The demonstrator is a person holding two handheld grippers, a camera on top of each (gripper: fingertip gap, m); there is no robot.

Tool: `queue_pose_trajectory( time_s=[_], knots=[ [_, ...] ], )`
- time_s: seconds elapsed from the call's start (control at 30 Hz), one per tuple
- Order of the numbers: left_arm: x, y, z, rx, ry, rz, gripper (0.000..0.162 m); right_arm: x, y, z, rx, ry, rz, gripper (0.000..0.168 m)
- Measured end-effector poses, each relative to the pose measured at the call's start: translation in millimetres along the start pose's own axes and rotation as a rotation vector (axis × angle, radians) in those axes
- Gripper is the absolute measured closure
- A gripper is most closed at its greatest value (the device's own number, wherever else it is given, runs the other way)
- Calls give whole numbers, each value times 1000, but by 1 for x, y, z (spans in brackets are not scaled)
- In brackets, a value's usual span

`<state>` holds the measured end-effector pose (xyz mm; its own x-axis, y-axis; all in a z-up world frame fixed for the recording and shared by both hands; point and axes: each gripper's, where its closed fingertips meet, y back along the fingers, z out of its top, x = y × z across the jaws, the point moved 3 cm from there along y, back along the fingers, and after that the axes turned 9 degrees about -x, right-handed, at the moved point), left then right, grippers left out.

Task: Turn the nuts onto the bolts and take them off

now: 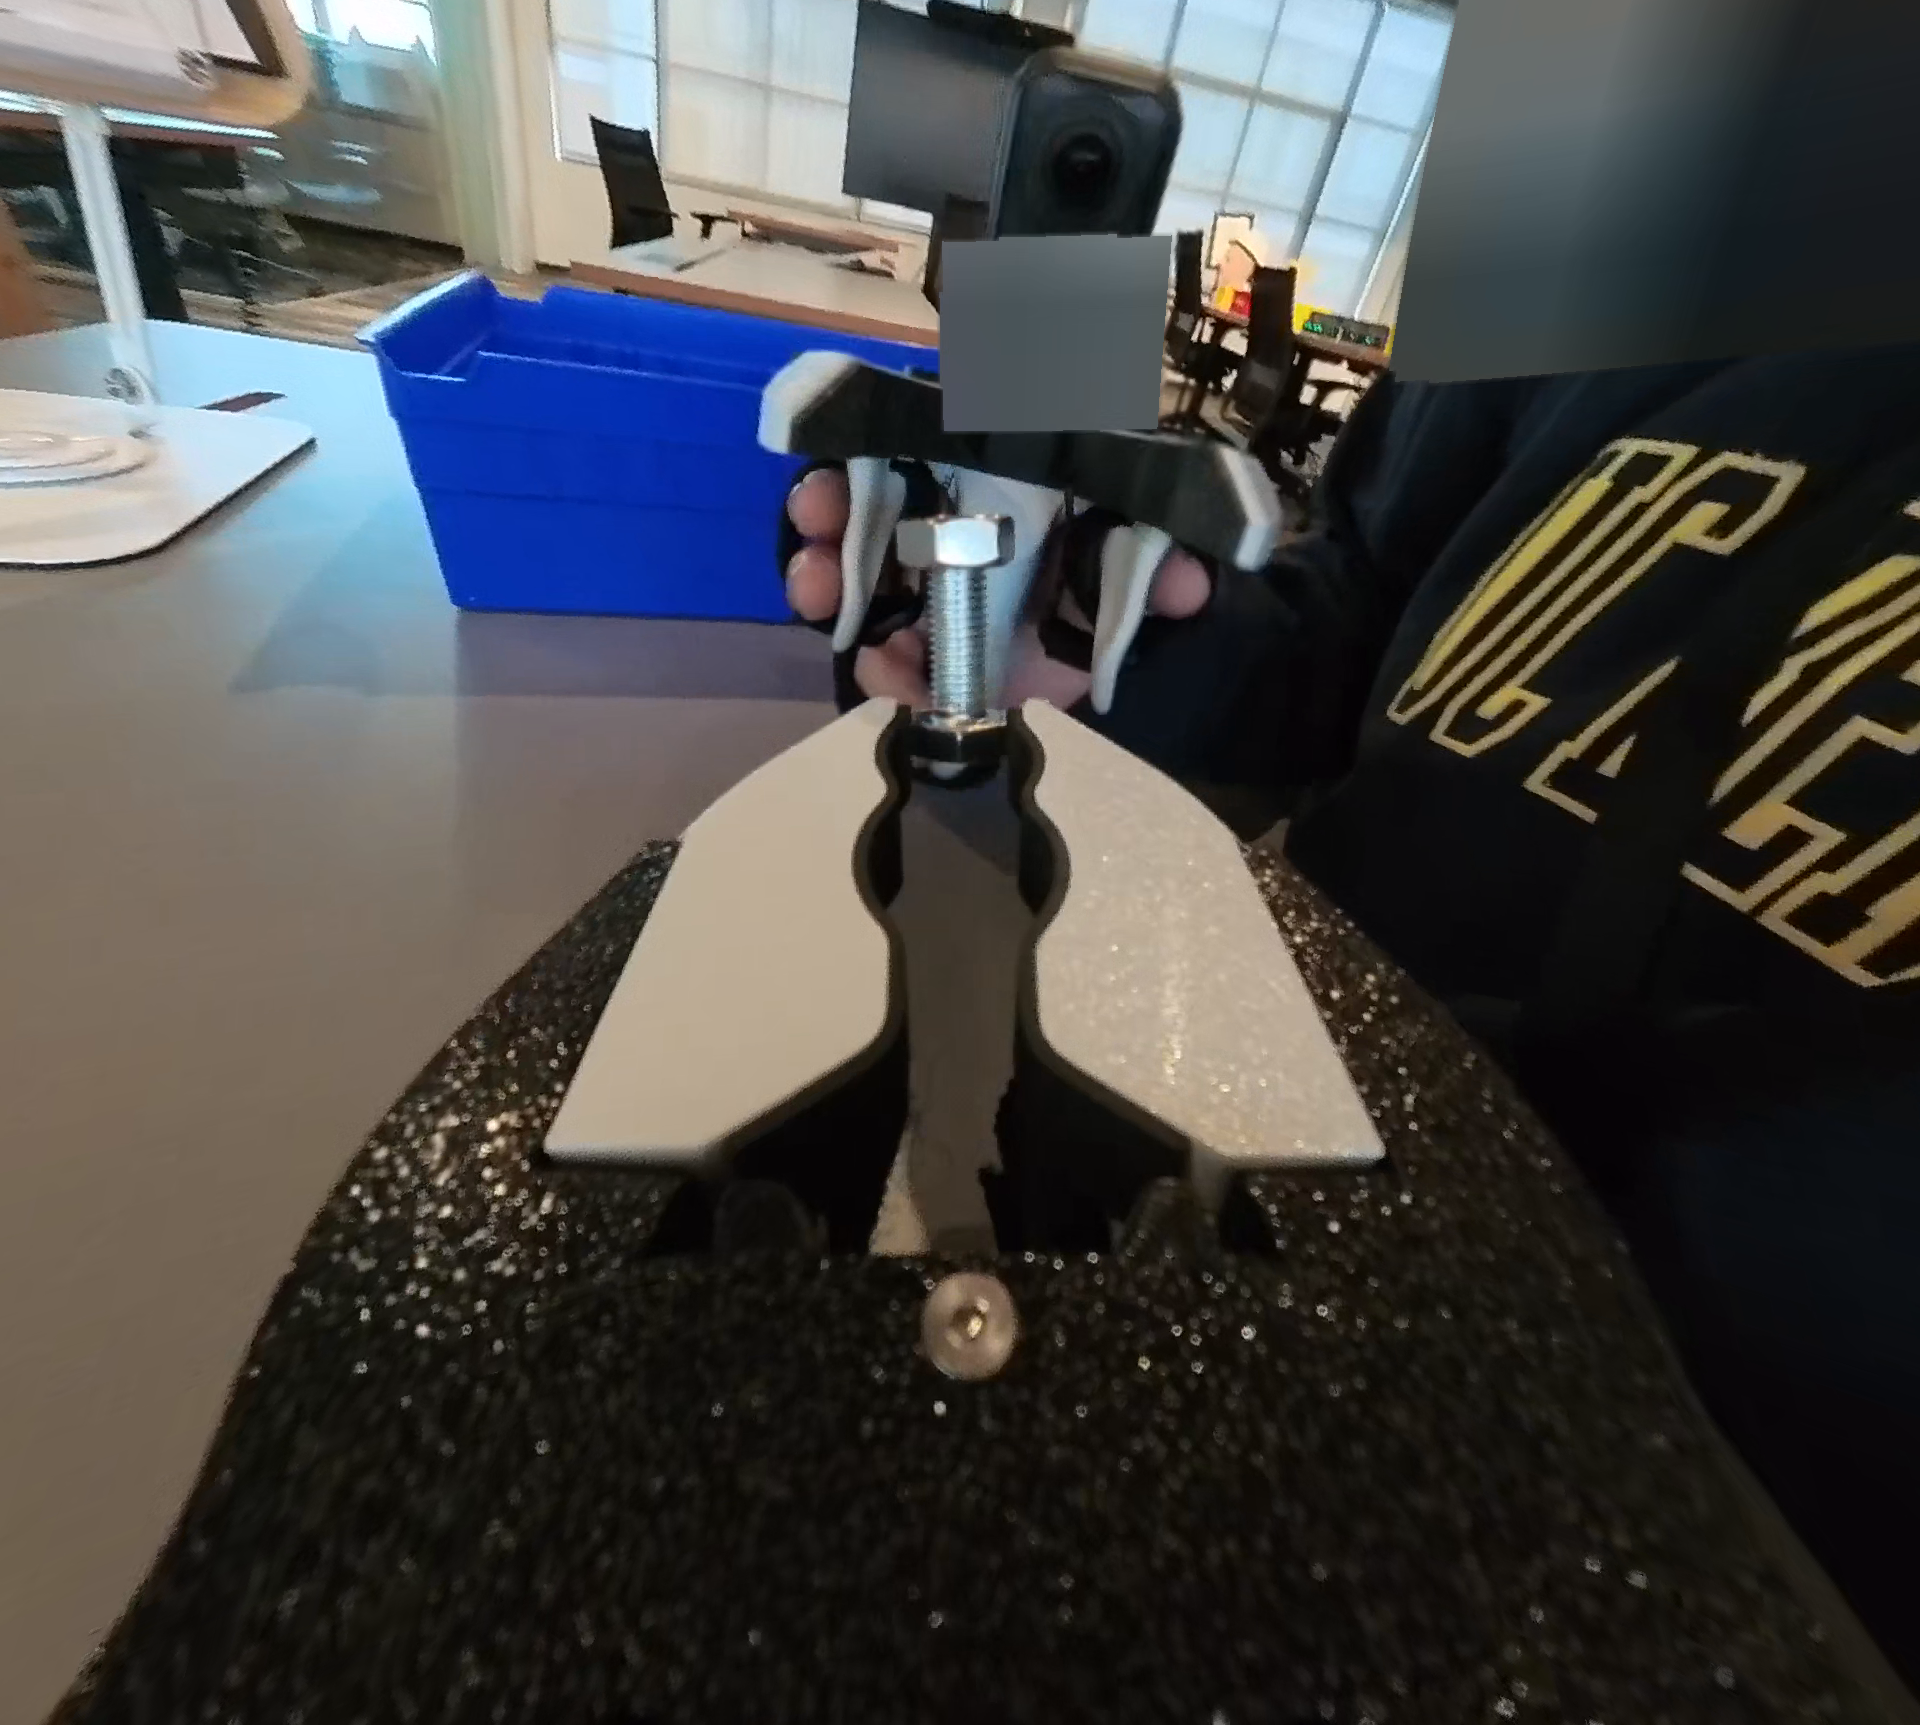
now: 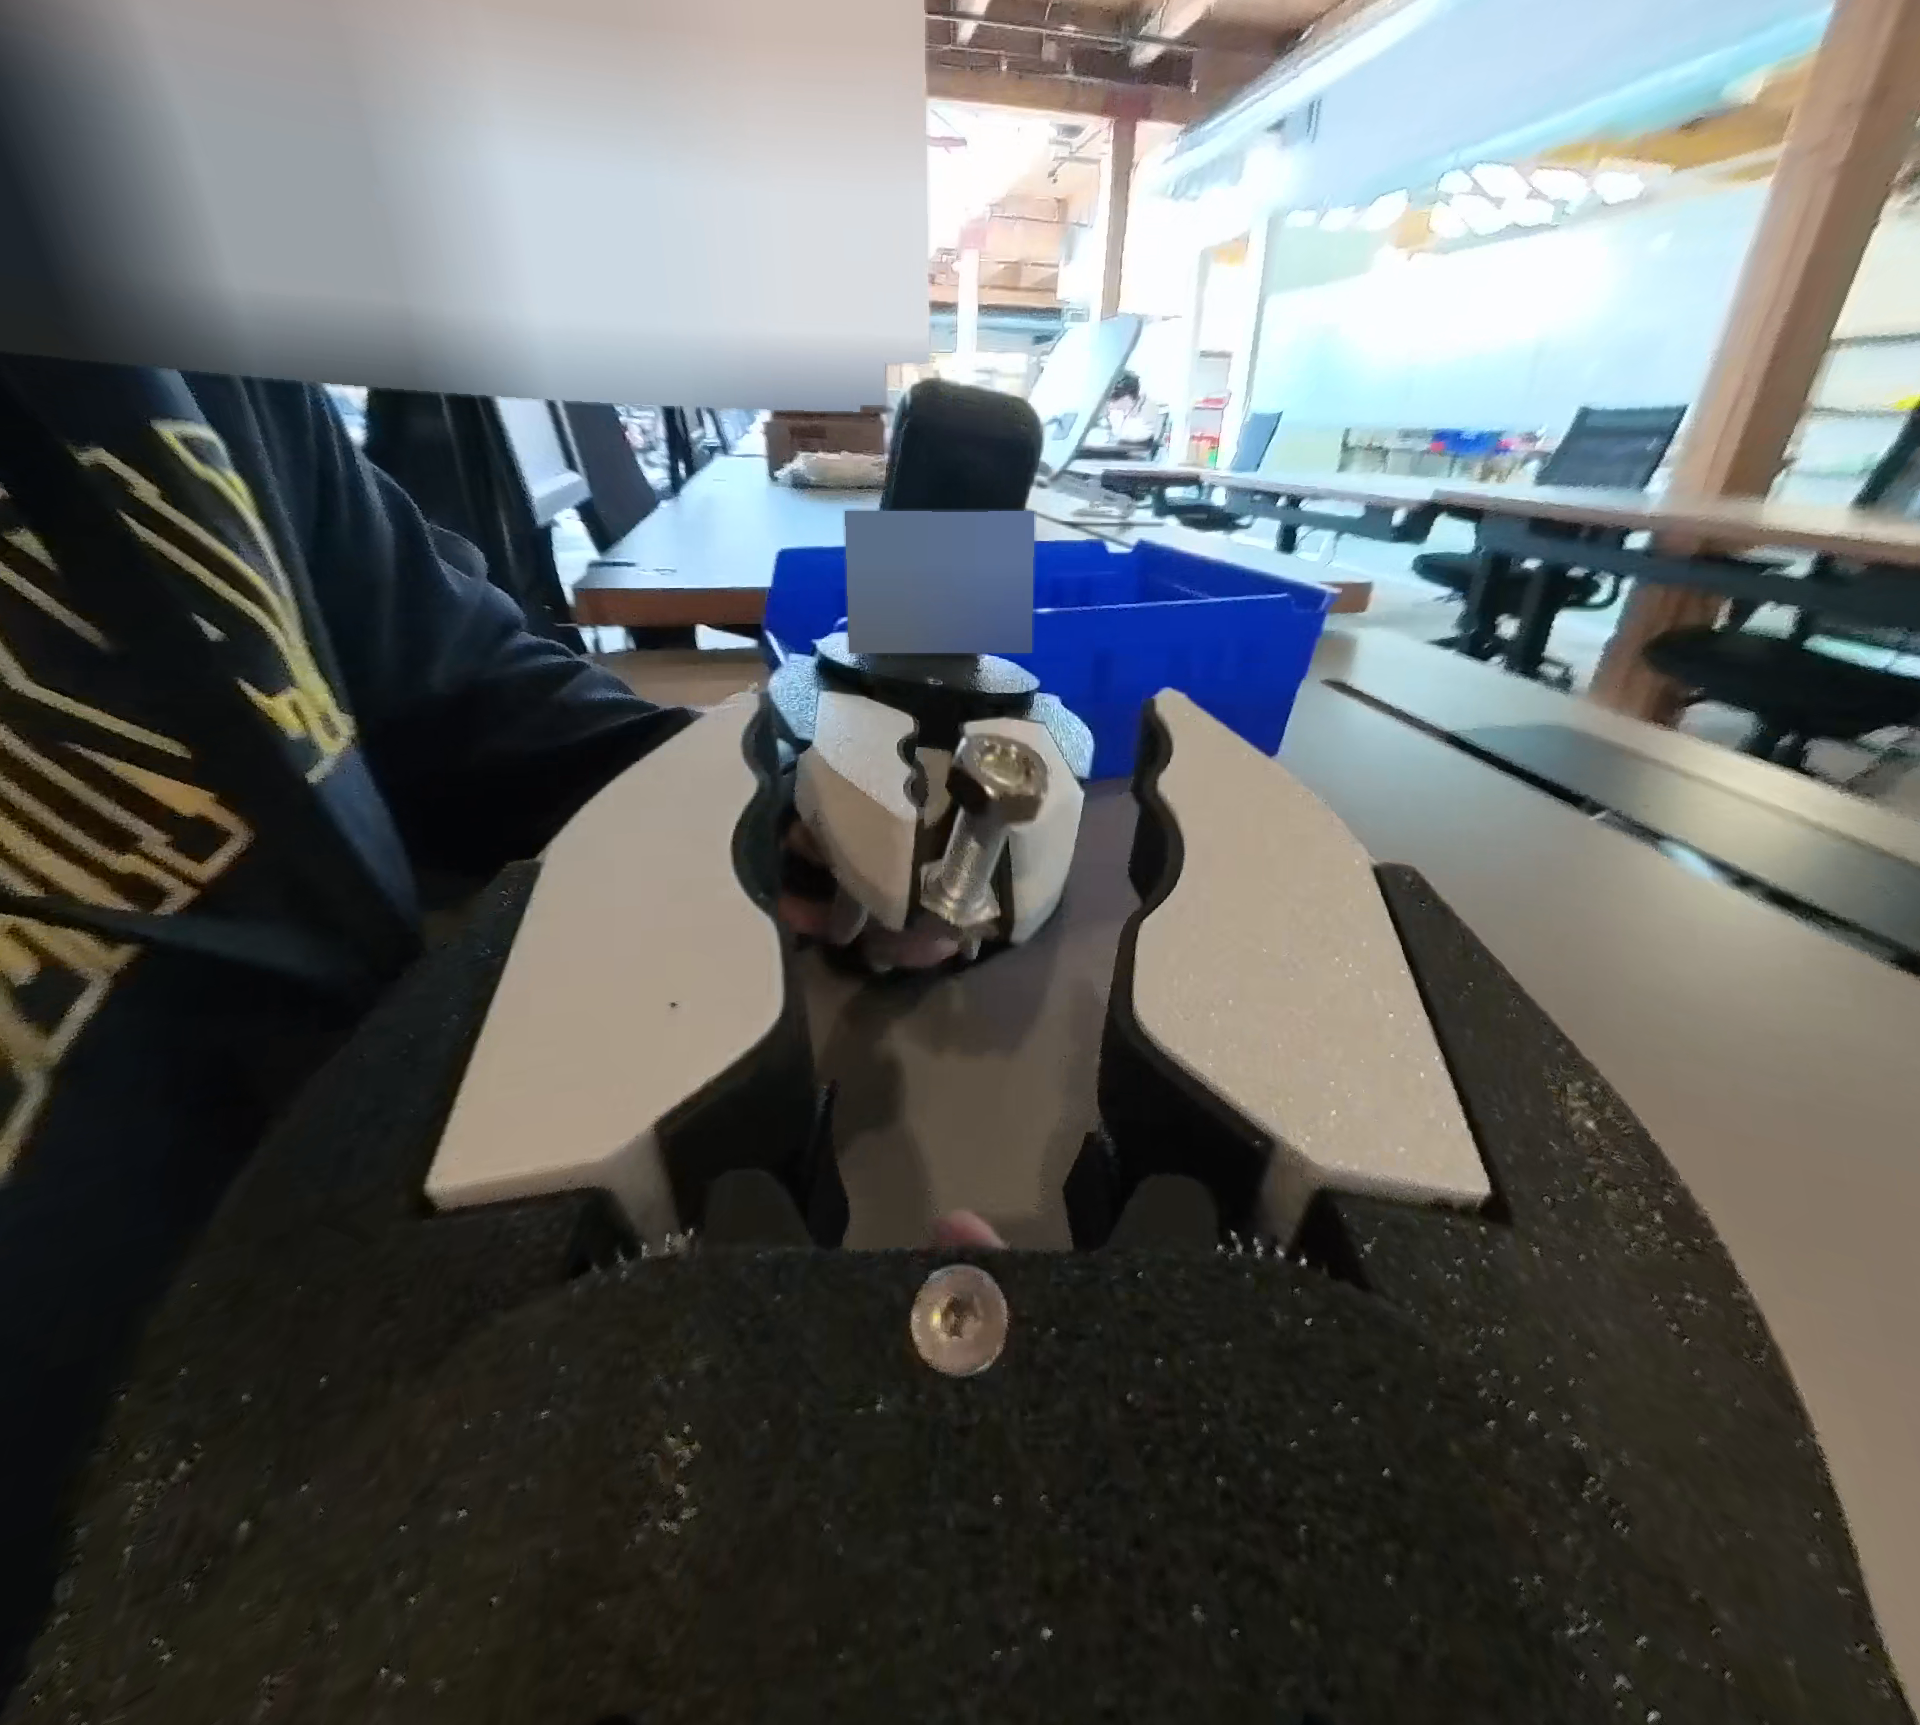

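- My left tool (image 1: pixel 951 745) is clamped at its fingertips on a nut (image 1: pixel 951 730), and the bolt (image 1: pixel 958 626) stands up out of it, head on top, threaded shank bare down to the nut.
- My right tool (image 2: pixel 961 802) has its fingers spread wide and grips nothing; seen from the left wrist, its curved fingers (image 1: pixel 868 553) stand either side of the bolt head without touching it.
- From the right wrist view the same bolt (image 2: pixel 977 844) shows tilted, its hex head toward that camera, held in the left tool just ahead of the open fingers.
- The nut sits at the very end of the shank, so I judge it only a turn or so engaged, or nearly off. Which way it is travelling I cannot tell from here.
- Either way, most of the turning is left: a full run up the thread, or the last twist free.
- A blue bin (image 1: pixel 613 439) stands on the grey bench (image 1: pixel 260 792) beyond my tools; what it holds is hidden, so how many nuts and bolts remain is unknown.
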<state>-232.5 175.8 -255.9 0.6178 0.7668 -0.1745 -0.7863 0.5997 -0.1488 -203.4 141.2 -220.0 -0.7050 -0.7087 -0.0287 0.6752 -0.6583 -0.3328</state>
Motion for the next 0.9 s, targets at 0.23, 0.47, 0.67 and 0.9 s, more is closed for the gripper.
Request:
queue_pose_trajectory(
  time_s=[0.23,0.47,0.67,0.9],
  knots=[
    [-3,-2,-3,25,2,-26,145,12,-12,-12,44,-21,50,104],
    [2,3,4,-35,21,0,145,9,4,-5,104,-56,111,101],
    [2,3,4,-33,29,0,145,4,20,3,155,-242,143,113],
    [0,0,-1,9,15,-13,145,3,-2,-9,138,-264,39,106]
  ],
)
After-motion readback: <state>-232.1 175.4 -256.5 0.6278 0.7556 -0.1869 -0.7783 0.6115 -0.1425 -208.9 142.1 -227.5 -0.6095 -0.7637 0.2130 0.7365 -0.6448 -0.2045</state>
